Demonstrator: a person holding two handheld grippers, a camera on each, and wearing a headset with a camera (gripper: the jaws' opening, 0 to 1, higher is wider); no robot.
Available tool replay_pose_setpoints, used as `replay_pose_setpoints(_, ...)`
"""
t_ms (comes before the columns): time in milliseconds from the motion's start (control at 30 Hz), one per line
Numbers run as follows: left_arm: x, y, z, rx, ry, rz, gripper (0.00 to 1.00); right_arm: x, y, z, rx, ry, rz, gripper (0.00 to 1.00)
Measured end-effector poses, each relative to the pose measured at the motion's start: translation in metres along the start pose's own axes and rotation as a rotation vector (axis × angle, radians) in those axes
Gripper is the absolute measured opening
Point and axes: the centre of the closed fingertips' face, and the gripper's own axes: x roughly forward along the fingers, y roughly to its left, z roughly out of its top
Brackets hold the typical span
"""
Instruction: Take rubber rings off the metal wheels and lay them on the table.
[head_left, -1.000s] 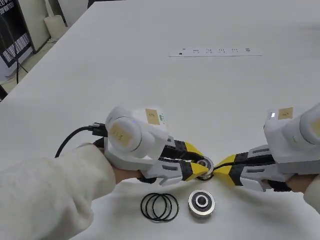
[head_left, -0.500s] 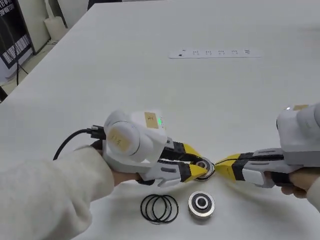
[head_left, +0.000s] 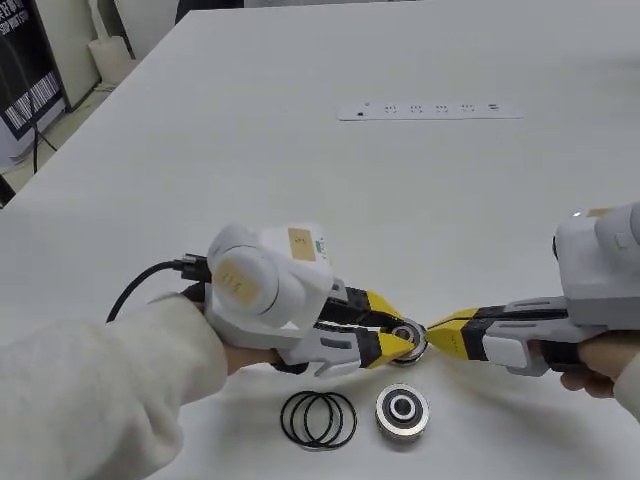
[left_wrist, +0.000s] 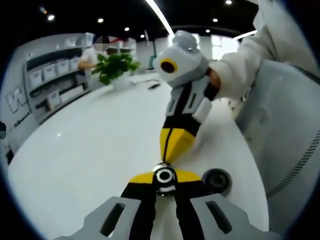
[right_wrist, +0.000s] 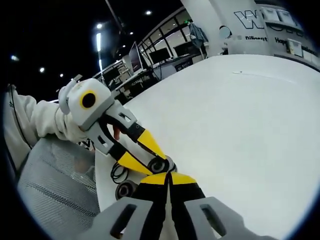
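Since a second ago the right gripper (head_left: 437, 333) has drawn back toward the right, so its white body sits closer to the right side of the head view; the left gripper (head_left: 400, 332) has kept its place.

Nearest the person, three loose black rings (head_left: 318, 417) lie overlapping on the bench (head_left: 300, 170), with a second wheel (head_left: 402, 410) flat just beside them on the right. The right gripper view shows what the head view does not: the bench's near edge curves just past these rings (right_wrist: 118, 172) and that second wheel (right_wrist: 123, 190), with a grey mesh surface (right_wrist: 50, 195) beyond it.

Just behind them, the left gripper is clamped on a wheel (head_left: 410, 337), a yellow jaw on either side. The left gripper view looks straight onto this wheel (left_wrist: 165, 176) between its own jaws, the right gripper (left_wrist: 176, 147) pointing down at it from above and the second wheel (left_wrist: 216, 181) near on the right. The right gripper's jaws are pressed together, their tips at the wheel's rim; whether a ring is pinched between them cannot be told.

A black cable (head_left: 150, 280) trails left from the left gripper. Past the grippers the bench is open white surface up to a white power strip (head_left: 430, 110), and wide again behind it. The bench's left edge runs diagonally toward the top left.
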Motion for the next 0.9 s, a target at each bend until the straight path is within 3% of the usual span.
replay_pose_setpoints(900, -0.0007, -0.0002, -0.0002, 0.008, 0.004, -0.003, 0.14, 0.0029, 0.0075, 0.0054, -0.021, 0.004, 0.016, 0.0)
